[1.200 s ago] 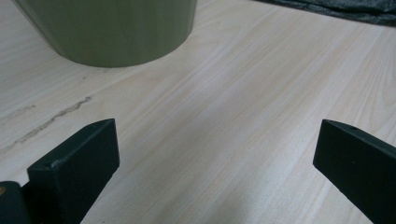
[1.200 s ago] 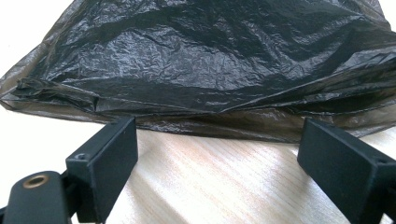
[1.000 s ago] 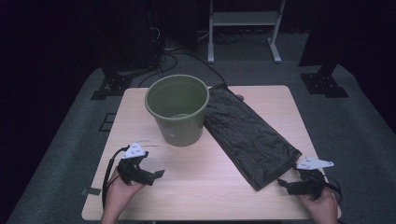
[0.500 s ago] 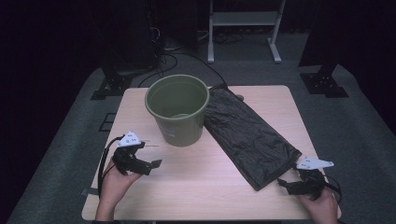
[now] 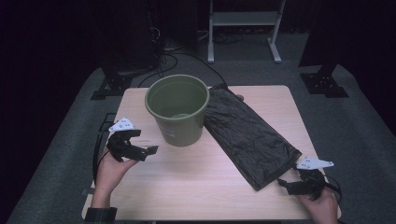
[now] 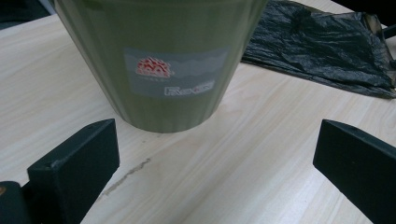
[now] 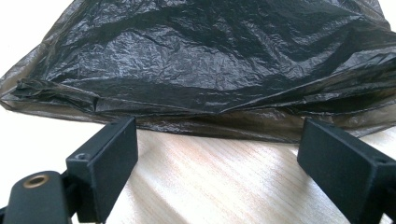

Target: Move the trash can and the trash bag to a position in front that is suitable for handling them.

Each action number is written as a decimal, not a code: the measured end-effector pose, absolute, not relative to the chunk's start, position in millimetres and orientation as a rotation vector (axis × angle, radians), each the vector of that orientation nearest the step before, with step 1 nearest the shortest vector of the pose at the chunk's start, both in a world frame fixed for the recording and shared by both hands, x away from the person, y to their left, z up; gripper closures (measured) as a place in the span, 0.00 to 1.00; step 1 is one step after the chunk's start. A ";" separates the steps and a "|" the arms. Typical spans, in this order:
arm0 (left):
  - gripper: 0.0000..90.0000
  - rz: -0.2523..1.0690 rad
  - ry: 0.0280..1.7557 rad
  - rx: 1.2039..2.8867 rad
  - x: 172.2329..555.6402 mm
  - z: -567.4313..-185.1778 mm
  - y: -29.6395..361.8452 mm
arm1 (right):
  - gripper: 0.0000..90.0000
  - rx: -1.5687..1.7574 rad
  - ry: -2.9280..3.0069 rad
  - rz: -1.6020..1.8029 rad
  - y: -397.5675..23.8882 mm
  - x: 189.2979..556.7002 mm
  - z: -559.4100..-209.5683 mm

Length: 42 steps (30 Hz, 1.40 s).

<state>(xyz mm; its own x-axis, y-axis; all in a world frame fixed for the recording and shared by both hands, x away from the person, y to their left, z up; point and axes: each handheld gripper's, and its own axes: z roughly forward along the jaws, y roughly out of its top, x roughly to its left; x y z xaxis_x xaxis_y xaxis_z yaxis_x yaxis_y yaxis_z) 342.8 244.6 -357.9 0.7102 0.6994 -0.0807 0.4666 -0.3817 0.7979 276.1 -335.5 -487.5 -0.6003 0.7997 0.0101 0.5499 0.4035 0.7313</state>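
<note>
An olive green bucket (image 5: 178, 110) stands upright on the wooden table (image 5: 187, 182), with a label on its side (image 6: 173, 72). A flat black plastic bag (image 5: 247, 132) lies to its right, running toward the front right corner. My left gripper (image 5: 148, 150) is open and sits just left of the bucket's base, jaws wide apart and pointing at it. My right gripper (image 5: 286, 183) is open at the bag's near end. The bag's crumpled edge (image 7: 219, 79) lies just beyond the jaws, with nothing between them.
A metal stand (image 5: 244, 18) and cables (image 5: 159, 46) sit on the dark floor behind the table. Black frame feet (image 5: 324, 84) flank the table's far corners. Bare wood lies between the two grippers along the front edge.
My left gripper has moved away from the front edge, forward and up toward the bucket's base. The right gripper has stayed at the bag's end.
</note>
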 end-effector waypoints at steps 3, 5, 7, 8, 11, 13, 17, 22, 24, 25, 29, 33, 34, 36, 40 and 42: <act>0.00 0.348 0.888 2.034 346.5 -350.6 246.4 | 0.12 1.167 2.323 1.017 -335.5 276.1 -487.5; 0.00 0.352 0.889 2.025 349.0 -346.1 247.2 | 0.12 1.167 2.323 1.017 -335.5 276.1 -487.5; 0.00 0.357 0.892 2.024 350.4 -343.4 248.0 | 0.12 1.167 2.323 1.017 -335.5 276.1 -487.5; 0.00 0.356 0.894 2.018 352.8 -340.2 248.5 | 0.12 1.167 2.323 1.017 -335.5 276.1 -487.6; 0.00 0.355 0.888 2.012 355.9 -334.8 248.3 | 0.12 1.168 2.323 1.017 -335.5 276.2 -487.5; 0.00 0.356 0.886 2.004 357.6 -331.0 248.0 | 0.12 1.168 2.323 1.017 -335.5 276.2 -487.5; 0.00 0.365 0.884 1.997 362.1 -323.1 248.4 | 0.12 1.168 2.322 1.017 -335.6 276.2 -487.5; 0.00 0.359 0.876 1.981 370.7 -314.3 249.3 | 0.12 1.169 2.322 1.017 -335.5 276.2 -487.5; 0.00 0.357 0.876 1.979 374.0 -311.0 248.9 | 0.12 1.170 2.321 1.017 -335.5 276.2 -487.5; 0.00 0.361 0.876 1.983 375.6 -309.5 248.6 | 0.12 1.171 2.321 1.016 -335.5 276.2 -487.6; 0.00 0.359 0.879 1.976 382.8 -305.2 247.6 | 0.12 1.170 2.321 1.017 -335.5 276.2 -487.6; 0.00 0.356 0.886 1.977 391.2 -302.8 246.6 | 0.12 1.170 2.320 1.017 -335.5 276.2 -487.6; 0.00 0.356 0.888 1.978 393.3 -302.6 246.1 | 0.12 1.170 2.321 1.017 -335.5 276.2 -487.6; 0.00 0.350 0.894 1.973 397.7 -302.6 246.2 | 0.12 1.172 2.321 1.017 -335.4 276.1 -487.5; 0.00 0.350 0.900 1.965 405.4 -301.7 245.6 | 0.12 1.168 2.320 1.017 -335.6 276.3 -487.6; 0.00 0.360 0.906 1.974 410.0 -300.6 245.0 | 0.12 1.170 2.321 1.017 -335.5 276.2 -487.6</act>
